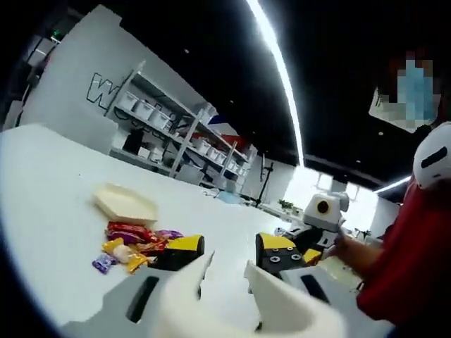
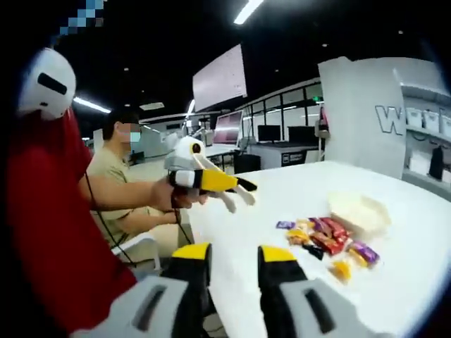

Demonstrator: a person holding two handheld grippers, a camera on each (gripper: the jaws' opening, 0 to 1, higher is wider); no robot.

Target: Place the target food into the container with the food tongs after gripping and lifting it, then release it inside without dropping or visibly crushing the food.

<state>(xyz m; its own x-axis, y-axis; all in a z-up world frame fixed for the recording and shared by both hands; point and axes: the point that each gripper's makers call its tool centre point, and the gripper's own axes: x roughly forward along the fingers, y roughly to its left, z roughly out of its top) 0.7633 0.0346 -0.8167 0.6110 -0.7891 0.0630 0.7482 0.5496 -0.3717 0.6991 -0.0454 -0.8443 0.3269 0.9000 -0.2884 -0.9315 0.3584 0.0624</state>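
Observation:
A pile of wrapped snacks (image 1: 137, 246) (image 2: 324, 239) lies on the white table (image 1: 49, 211) (image 2: 282, 190). Just beyond the pile sits a shallow cream container (image 1: 127, 204) (image 2: 359, 211), with nothing visible in it. My left gripper (image 1: 229, 250) (image 2: 236, 197) holds white food tongs (image 1: 282, 299), whose arms stand apart. It hovers short of the pile, which lies ahead and to the left of the tong tips. My right gripper (image 2: 234, 253) is open at the table's near edge, with nothing between its yellow-and-black jaws.
The table edge (image 2: 201, 239) runs below my right gripper. A person in a beige shirt (image 2: 116, 176) sits past it, near a white chair (image 2: 137, 246). A red sleeve (image 2: 49, 225) fills the left side. Shelving with bins (image 1: 176, 134) stands behind the table.

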